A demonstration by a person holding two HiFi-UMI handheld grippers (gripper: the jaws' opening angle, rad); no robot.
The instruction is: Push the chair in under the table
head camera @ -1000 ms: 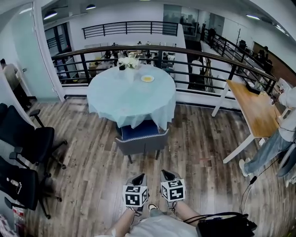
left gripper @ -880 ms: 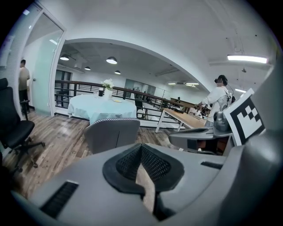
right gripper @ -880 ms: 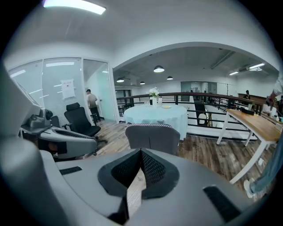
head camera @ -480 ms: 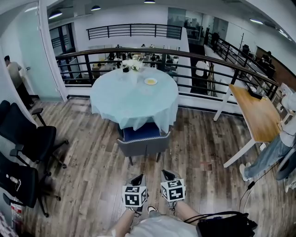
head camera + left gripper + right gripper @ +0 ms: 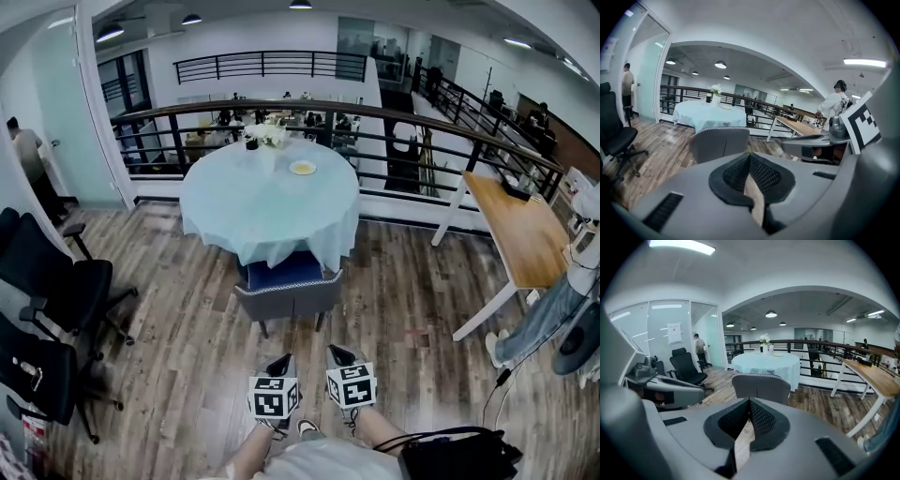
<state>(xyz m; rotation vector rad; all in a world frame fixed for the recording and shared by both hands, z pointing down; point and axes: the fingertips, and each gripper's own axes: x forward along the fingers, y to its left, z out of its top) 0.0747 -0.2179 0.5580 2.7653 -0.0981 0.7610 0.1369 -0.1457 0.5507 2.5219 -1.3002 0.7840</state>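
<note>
A grey chair with a blue seat [image 5: 288, 291] stands at the near side of a round table under a pale blue cloth [image 5: 270, 202], its seat partly under the cloth's hem. Both grippers hang side by side well short of the chair's back, above the wooden floor. My left gripper [image 5: 281, 361] is shut and holds nothing, and so is my right gripper [image 5: 337, 353]. In the left gripper view the shut jaws [image 5: 750, 157] point at the chair's back [image 5: 719, 143]. The right gripper view shows the same past its jaws [image 5: 750, 401]: chair back [image 5: 761, 386], then table [image 5: 766, 359].
Black office chairs [image 5: 52, 281] stand at the left. A wooden desk [image 5: 520, 225] and a person's legs [image 5: 548, 314] are at the right. A dark railing [image 5: 375, 117] runs behind the table. A plate [image 5: 302, 168] and flowers [image 5: 265, 134] sit on the table. A black bag [image 5: 459, 457] lies near my feet.
The grippers and the chair have kept their places. The view has shifted slightly, and a person now shows by the glass wall at the far left.
</note>
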